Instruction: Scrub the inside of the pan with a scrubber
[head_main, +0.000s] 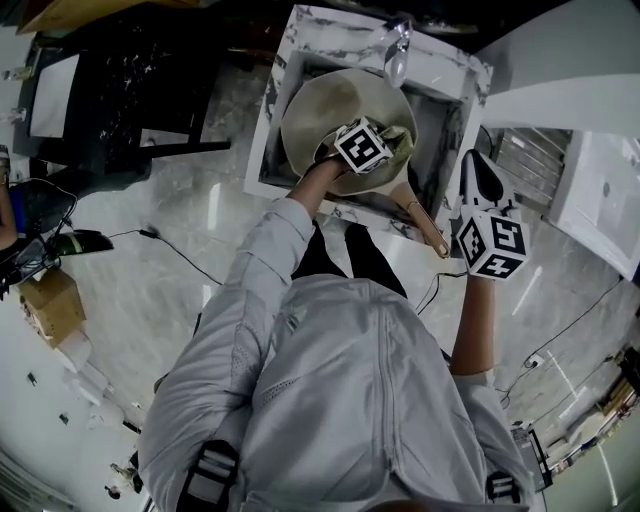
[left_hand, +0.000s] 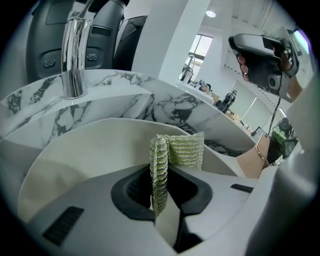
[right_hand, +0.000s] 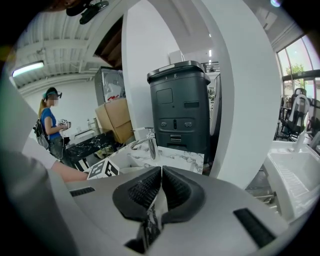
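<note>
Step in hand was judged to be the scrubbing itself. The pan lay in the sink, bowl open upward. Its handle ran from the bowl toward the person's right, and that was its long axis. The left gripper was over the bowl, jaws clamped on a folded green scrubber that stood out past the jaw tips along the gripper's line. Contact between scrubber and pan wall could not be confirmed; it appeared close. The right gripper was held to the right of the sink, near the handle's end but apart from it, jaws together on nothing. The next move called for pressing the scrubber onto the inner surface and sweeping it round.
</note>
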